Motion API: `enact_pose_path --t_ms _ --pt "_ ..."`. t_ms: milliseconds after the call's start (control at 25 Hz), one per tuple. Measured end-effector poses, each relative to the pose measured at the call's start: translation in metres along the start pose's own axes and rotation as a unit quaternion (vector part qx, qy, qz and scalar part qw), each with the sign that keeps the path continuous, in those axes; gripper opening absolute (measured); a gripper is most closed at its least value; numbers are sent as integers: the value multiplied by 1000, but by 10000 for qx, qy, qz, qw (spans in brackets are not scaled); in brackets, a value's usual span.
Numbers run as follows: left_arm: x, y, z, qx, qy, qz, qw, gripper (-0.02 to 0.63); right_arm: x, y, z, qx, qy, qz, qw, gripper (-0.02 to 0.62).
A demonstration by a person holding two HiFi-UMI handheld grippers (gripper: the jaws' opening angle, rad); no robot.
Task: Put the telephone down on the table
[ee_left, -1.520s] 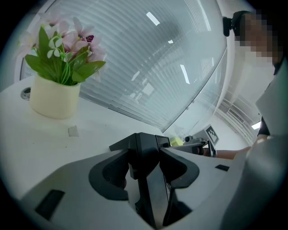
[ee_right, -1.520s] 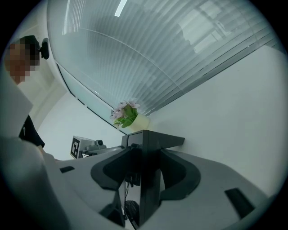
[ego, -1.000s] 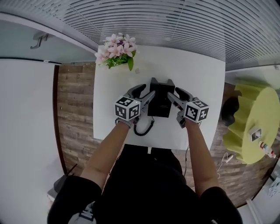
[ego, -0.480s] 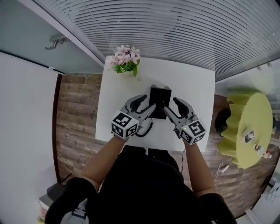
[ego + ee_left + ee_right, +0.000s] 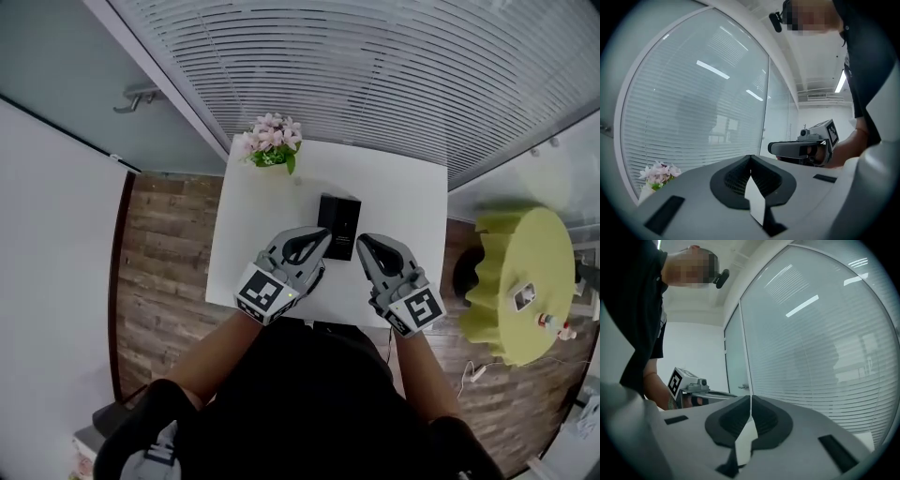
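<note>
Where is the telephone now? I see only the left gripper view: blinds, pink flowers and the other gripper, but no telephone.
Observer: In the head view the telephone lies on the white table, near its middle.
Operator: Is the right gripper empty?
Observer: Yes. In its own view the right gripper has just closed, with nothing between its jaws.
Operator: What stands beside that table?
Observer: A round yellow-green table, at the right of the head view.
</note>
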State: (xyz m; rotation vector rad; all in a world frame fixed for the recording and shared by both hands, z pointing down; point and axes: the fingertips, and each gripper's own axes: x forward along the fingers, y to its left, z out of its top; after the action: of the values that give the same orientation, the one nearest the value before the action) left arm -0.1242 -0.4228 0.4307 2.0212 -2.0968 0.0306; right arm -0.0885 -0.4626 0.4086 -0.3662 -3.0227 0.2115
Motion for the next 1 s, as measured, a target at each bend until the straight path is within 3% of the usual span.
enact_pose_path --t_ms 360,560,1000 --pt "-5 -16 22 180 -328 -157 9992 9 -6 8 13 -128 -40 16 9999 23" --pt "-6 -13 23 256 -290 -164 9991 9 -4 3 17 -215 -134 -152 9996 23" --pt "-1 -19 25 254 -397 -201 9987 9 3 16 9 -337 0 -72 9994 23"
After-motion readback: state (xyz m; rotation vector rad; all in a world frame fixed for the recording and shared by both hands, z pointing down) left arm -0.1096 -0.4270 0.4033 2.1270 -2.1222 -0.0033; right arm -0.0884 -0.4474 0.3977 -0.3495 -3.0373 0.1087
